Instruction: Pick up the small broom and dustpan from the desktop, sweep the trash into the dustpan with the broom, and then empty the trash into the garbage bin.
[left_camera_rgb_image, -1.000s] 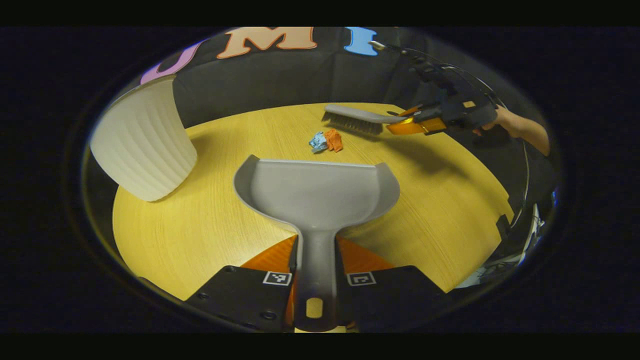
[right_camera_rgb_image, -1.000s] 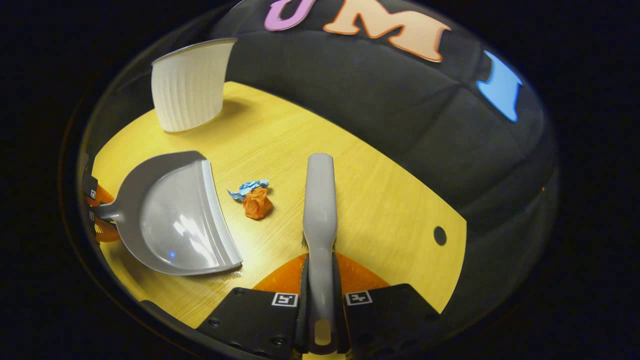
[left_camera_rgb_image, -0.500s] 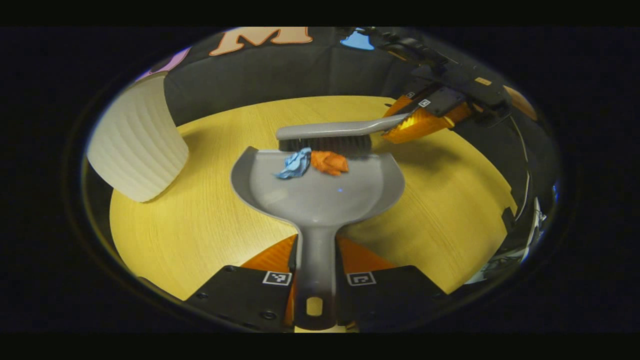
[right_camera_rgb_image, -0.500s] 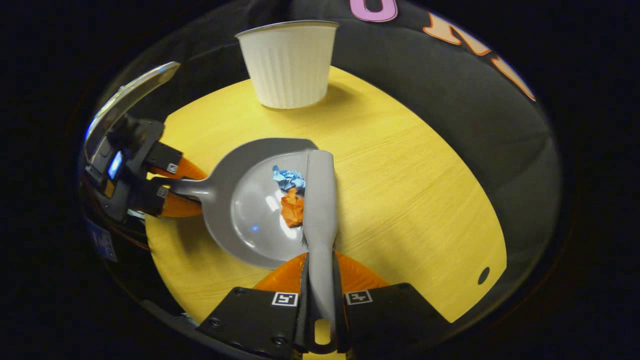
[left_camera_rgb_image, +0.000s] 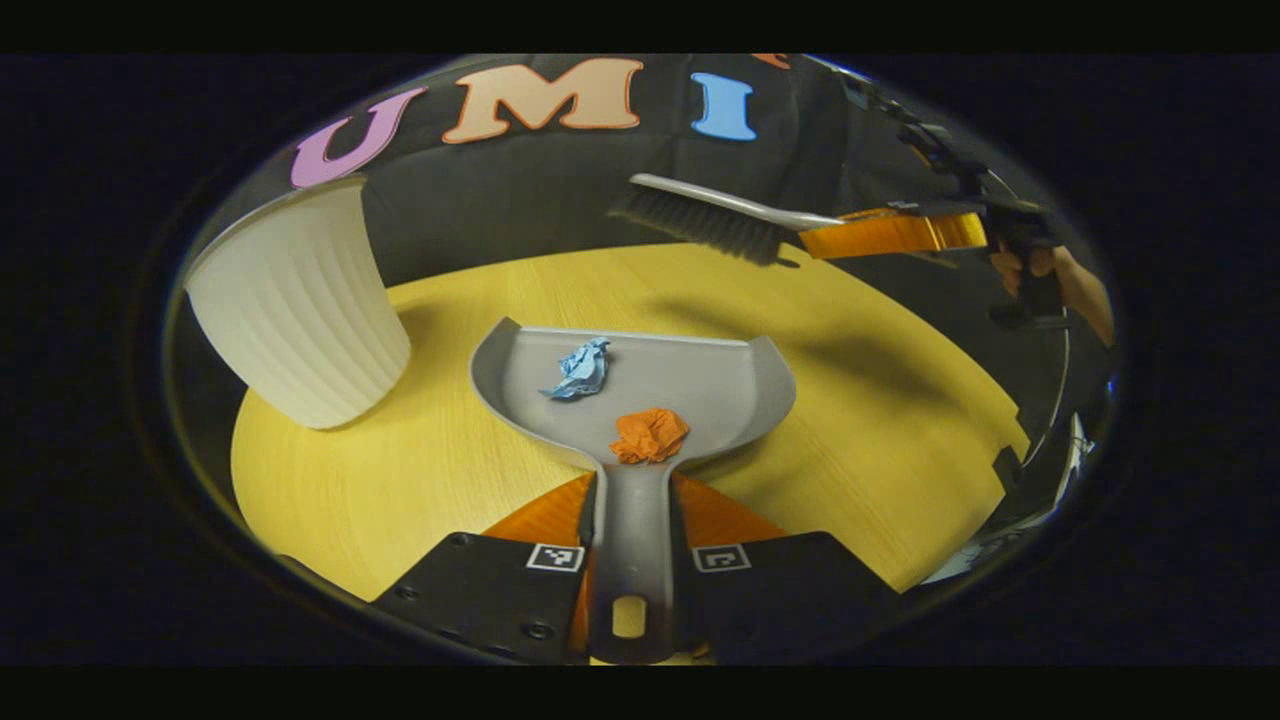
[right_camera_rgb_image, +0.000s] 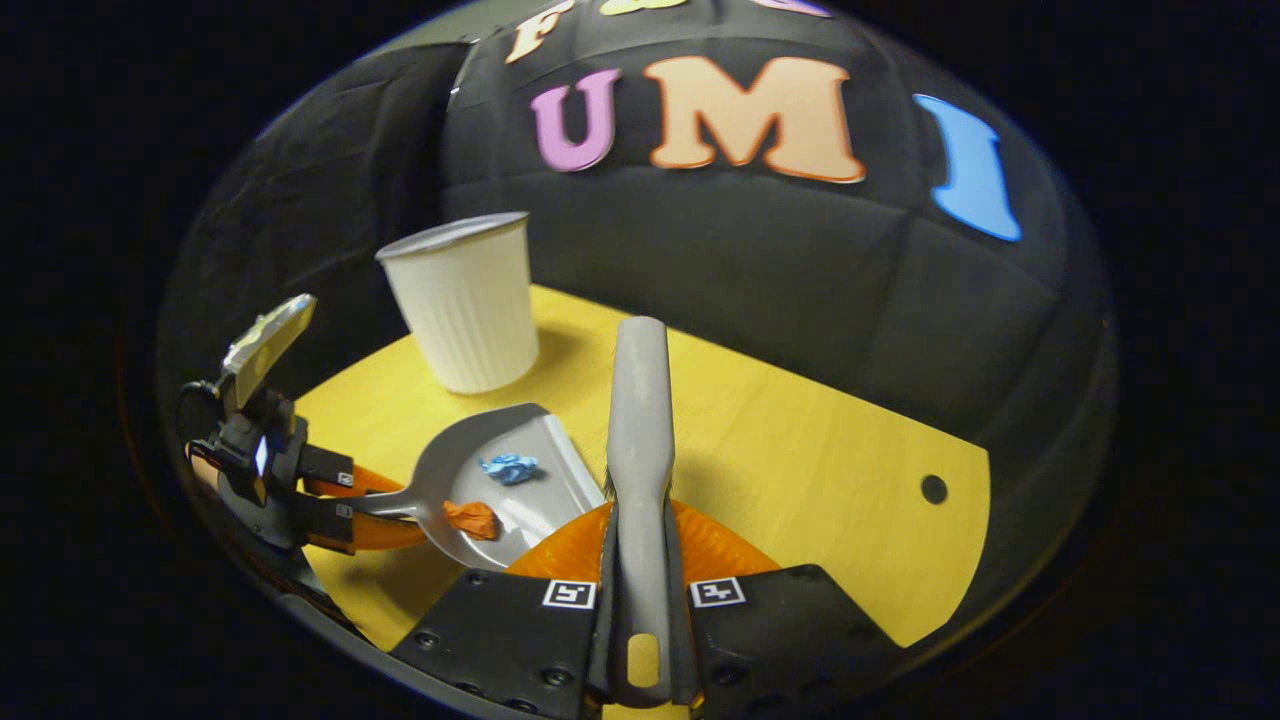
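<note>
Yellow wood-grain desktop (left_camera_rgb_image: 420, 480) runs under the left gripper view, where the left gripper (left_camera_rgb_image: 630, 520) is clamped on the handle of the grey dustpan (left_camera_rgb_image: 700, 375). A blue paper scrap (left_camera_rgb_image: 580, 368) lies in the pan near its front lip, an orange scrap (left_camera_rgb_image: 648, 435) at the handle end. The ribbed white garbage bin (left_camera_rgb_image: 300, 300) stands just left.

In the right gripper view, the right gripper (right_camera_rgb_image: 640, 540) grips the small broom (right_camera_rgb_image: 640, 400) by its handle, apparently lifted clear of the desktop. The dustpan sits lower left.
</note>
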